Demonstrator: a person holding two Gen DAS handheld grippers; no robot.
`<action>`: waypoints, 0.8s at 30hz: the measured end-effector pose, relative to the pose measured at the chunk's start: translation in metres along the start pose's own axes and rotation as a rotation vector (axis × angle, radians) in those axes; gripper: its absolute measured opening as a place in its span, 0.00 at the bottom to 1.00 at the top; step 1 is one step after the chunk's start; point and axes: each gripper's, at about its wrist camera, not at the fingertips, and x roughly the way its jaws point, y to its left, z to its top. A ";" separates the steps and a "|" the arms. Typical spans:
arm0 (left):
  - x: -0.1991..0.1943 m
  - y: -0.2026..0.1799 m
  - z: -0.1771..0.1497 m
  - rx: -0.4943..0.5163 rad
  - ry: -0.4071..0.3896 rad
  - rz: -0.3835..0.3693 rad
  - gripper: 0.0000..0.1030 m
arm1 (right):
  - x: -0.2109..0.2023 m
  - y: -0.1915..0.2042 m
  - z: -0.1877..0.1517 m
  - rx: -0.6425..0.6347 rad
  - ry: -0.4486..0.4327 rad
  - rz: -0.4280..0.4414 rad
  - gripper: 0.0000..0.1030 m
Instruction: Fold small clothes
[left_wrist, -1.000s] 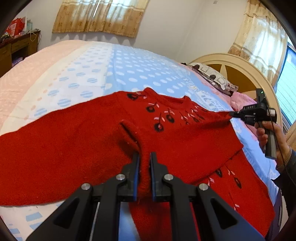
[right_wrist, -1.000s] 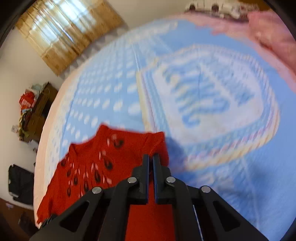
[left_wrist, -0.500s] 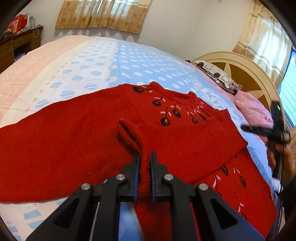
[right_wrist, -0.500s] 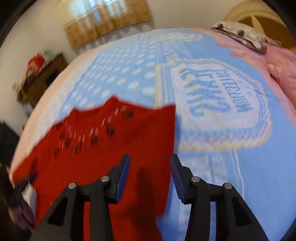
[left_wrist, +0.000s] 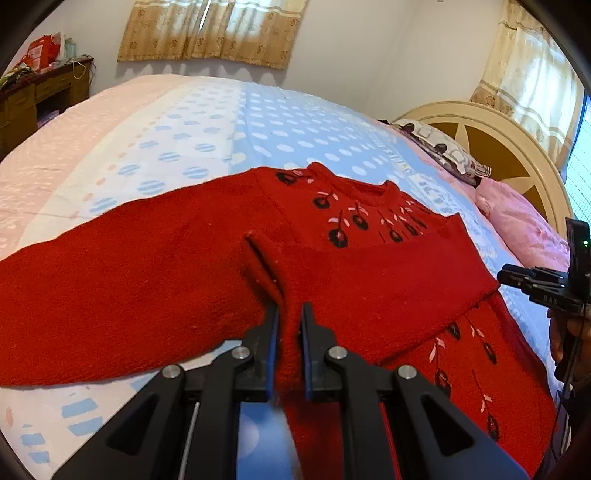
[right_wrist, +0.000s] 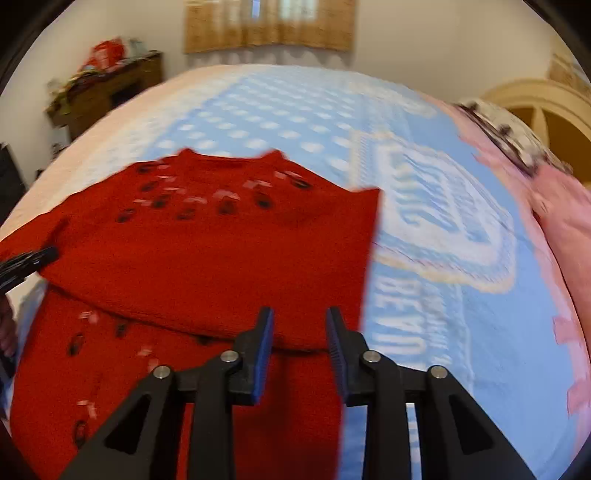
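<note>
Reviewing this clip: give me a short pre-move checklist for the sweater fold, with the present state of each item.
1. Left gripper shut on the sleeve cuff: ok.
2. Right gripper clear of the red sweater: ok; jaws apart after closing a little, no fabric pinched.
3. One sleeve folded across the chest: ok.
4. Other sleeve folded in: not ok, it lies spread out on the bedspread.
5. Folded layer flat: not ok, a raised ridge runs up from the held cuff.
6. Hem edge aligned: cannot tell.

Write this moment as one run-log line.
left claw: shut on sweater sleeve | right claw: open, just closing, nothing gripped
</note>
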 end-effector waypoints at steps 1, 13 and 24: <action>0.002 0.000 -0.001 0.002 0.012 0.001 0.11 | 0.002 0.007 0.001 -0.034 0.000 -0.003 0.37; -0.011 0.015 -0.004 -0.088 -0.006 0.023 0.65 | 0.035 -0.005 -0.010 0.019 0.138 -0.111 0.39; -0.060 0.034 -0.007 -0.037 -0.079 0.176 0.75 | 0.015 0.000 -0.002 0.043 0.039 -0.011 0.47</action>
